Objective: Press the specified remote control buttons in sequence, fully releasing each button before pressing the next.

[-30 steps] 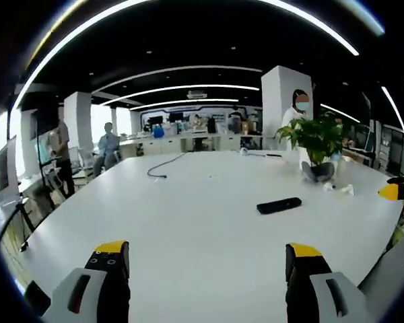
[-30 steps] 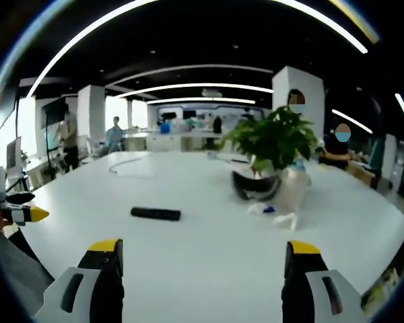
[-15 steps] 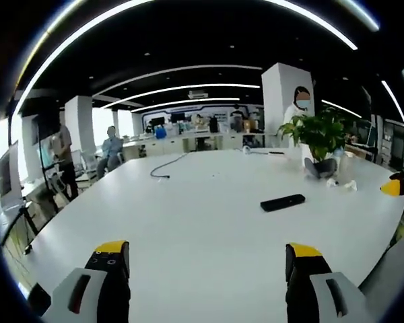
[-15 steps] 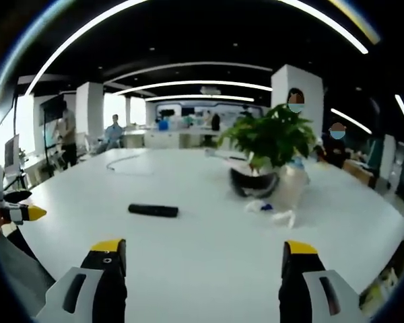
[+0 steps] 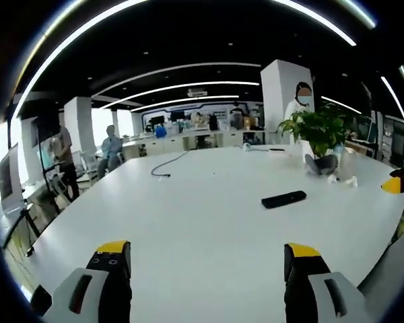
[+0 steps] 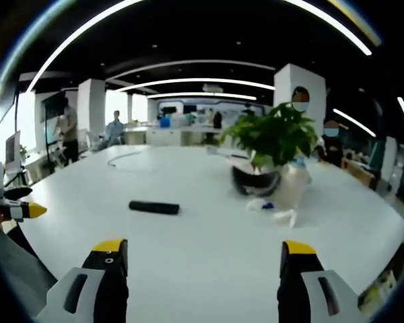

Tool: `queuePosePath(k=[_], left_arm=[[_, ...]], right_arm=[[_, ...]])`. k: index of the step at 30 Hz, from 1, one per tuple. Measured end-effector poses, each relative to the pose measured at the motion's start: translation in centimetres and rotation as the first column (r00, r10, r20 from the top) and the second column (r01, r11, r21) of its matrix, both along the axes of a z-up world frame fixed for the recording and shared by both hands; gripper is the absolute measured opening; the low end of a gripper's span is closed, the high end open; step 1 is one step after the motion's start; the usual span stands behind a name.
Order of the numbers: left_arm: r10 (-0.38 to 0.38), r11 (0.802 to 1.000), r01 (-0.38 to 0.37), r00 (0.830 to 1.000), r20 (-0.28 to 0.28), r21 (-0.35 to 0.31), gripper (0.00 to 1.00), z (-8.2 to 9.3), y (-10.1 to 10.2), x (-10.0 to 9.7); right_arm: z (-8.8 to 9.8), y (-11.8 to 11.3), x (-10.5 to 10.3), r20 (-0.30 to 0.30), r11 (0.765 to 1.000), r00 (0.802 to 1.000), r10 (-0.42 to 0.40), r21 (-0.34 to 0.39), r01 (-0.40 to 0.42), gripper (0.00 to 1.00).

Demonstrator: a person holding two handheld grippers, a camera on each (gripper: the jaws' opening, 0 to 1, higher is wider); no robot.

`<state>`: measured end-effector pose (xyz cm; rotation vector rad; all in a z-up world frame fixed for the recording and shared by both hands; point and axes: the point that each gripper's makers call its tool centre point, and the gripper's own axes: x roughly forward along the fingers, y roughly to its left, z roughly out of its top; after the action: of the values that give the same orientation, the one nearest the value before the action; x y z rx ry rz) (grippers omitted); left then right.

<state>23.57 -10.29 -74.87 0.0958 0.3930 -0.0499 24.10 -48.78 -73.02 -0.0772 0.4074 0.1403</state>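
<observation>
plant (image 6: pixel 269 145) stands behind remote (image 6: pixel 154 207)

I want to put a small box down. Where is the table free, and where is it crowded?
The white table is bare between the open right gripper and the remote control, and left of the remote. It is crowded beside the potted plant, where crumpled wrappers lie.

We see an open-plan office: a big white meeting table (image 5: pixel 209 202), desks (image 5: pixel 188 141) at 12 o'clock, long ceiling lights (image 5: pixel 182 87).
</observation>
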Motion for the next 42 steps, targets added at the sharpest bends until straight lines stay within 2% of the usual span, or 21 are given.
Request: queuePosePath(k=[10,42], left_arm=[[-0.012,1.000,0.012,1.000,-0.007,0.006,0.98,-0.17,-0.22,0.05],[-0.018,0.999,0.019,0.999,-0.033,0.038,0.98,-0.59,-0.30,-0.23]], right_arm=[[0.08,-0.45,0.00,0.006,1.000,1.000,-0.017,0.007,0.017,0.92],[-0.14,-0.01,-0.21,-0.009,1.000,1.000,0.011,0.004,-0.011,0.90]])
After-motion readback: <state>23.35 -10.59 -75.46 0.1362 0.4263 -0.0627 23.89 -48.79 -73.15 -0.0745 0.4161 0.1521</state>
